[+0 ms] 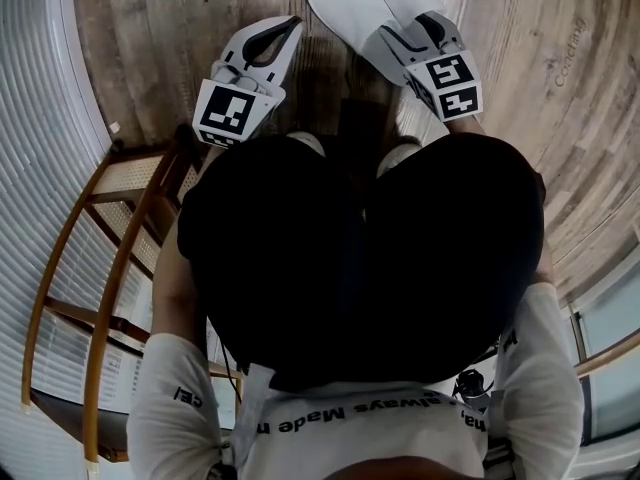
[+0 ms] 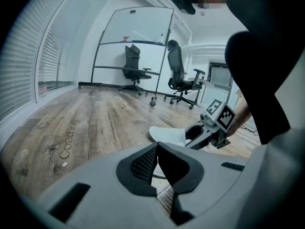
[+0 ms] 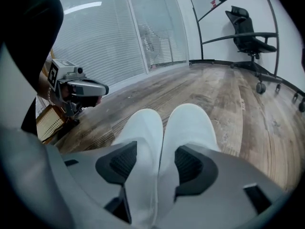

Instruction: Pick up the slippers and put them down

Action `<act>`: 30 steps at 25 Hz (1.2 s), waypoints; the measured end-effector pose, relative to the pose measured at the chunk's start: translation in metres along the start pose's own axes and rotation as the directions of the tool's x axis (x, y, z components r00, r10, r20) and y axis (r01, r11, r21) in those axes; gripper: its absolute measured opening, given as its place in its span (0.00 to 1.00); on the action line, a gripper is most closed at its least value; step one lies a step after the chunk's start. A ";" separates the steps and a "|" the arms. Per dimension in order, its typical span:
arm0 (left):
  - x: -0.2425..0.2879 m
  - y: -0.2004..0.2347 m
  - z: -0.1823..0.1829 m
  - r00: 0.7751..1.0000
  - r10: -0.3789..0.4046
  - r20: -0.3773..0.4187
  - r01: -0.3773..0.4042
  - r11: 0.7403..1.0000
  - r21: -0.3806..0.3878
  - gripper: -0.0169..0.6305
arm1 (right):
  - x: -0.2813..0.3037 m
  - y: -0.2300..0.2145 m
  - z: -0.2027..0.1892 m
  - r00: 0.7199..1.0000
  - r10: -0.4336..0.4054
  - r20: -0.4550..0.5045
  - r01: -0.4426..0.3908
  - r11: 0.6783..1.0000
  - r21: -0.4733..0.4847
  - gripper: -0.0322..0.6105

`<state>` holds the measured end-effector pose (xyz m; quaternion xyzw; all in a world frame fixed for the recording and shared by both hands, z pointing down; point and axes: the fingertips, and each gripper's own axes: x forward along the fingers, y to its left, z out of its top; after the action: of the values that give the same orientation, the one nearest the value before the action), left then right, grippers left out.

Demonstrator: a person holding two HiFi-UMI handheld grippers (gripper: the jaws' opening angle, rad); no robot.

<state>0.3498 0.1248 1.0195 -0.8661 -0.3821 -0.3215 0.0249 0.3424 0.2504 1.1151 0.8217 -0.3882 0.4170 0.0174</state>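
Slippers (image 3: 190,123), a white pair lying side by side on the wooden floor (image 3: 248,109), have their heel ends between the spread pads of the right tongs (image 3: 155,152), which look released rather than clenched. The left tongs (image 2: 156,149) are clenched on nothing and hang off to the side, well apart from the pair. The likely risk is in the withdrawal: a pad could snag the soft edge if the right tongs lift askew, dragging one slipper and splitting the pair.
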 end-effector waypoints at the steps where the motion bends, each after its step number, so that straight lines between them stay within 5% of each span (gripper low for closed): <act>1: -0.001 0.001 0.001 1.000 0.004 -0.004 -0.004 1.000 0.000 0.05 | -0.003 -0.001 -0.002 1.000 0.000 -0.006 0.000 1.000 0.007 0.39; 8: -0.018 -0.001 0.033 0.999 0.040 -0.022 -0.041 0.999 -0.021 0.05 | -0.047 -0.009 0.004 0.999 -0.030 -0.034 0.033 0.996 0.087 0.39; 15: -0.063 -0.027 0.135 0.999 0.032 -0.009 -0.032 0.999 -0.001 0.05 | -0.139 0.005 0.100 0.998 -0.035 0.047 0.029 0.993 0.114 0.37; 23: -0.078 -0.051 0.191 0.981 -0.013 0.194 0.030 0.996 -0.085 0.05 | -0.192 0.021 0.183 0.975 -0.158 0.159 0.153 0.987 0.040 0.25; 30: -0.187 -0.097 0.356 0.956 0.034 0.290 -0.002 0.994 -0.110 0.05 | -0.328 0.093 0.328 0.956 -0.140 0.259 0.144 0.990 0.004 0.19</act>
<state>0.3814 0.1753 0.6103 -0.9074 -0.3556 -0.2105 -0.0760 0.3870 0.2745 0.6449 0.8945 -0.3303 0.3013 0.0027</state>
